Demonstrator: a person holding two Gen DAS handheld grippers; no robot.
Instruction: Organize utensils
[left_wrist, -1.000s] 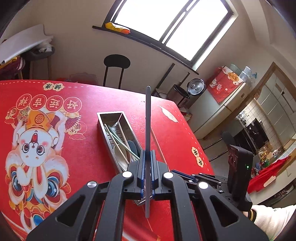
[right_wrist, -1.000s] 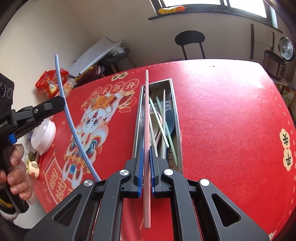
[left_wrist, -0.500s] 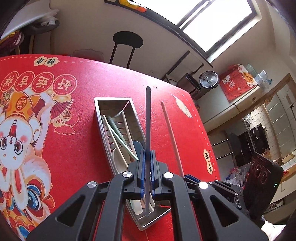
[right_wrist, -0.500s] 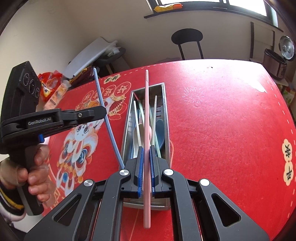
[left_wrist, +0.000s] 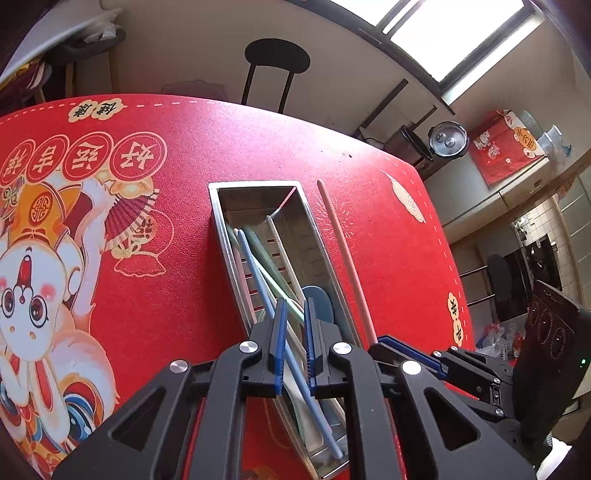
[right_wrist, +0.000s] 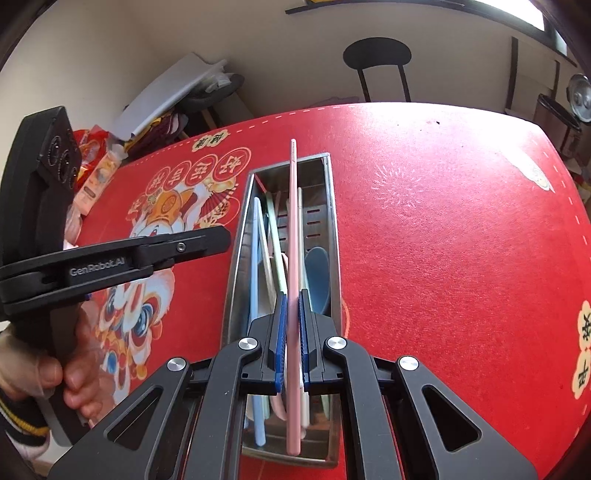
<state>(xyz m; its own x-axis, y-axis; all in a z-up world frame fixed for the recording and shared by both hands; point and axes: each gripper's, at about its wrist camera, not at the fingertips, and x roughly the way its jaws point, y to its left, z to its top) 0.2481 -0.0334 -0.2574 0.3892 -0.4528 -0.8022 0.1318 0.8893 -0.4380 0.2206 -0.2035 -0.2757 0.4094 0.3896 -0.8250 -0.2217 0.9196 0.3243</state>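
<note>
On the red surface (left_wrist: 369, 206) sits a metal tray (right_wrist: 334, 236) of utensils. My left fingers (left_wrist: 293, 341) have just been opening, the blue chopstick (left_wrist: 258, 280) loose between them in the tray. My right fingers (right_wrist: 291, 341) clamp a pink chopstick (right_wrist: 293, 229).

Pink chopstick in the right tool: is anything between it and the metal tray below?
Nothing visible blocks it. The right tool grips the pink chopstick directly over the open metal tray. Other chopsticks and a blue spoon already lie inside, so it would land on them. The left tool sits off beside the tray.
</note>
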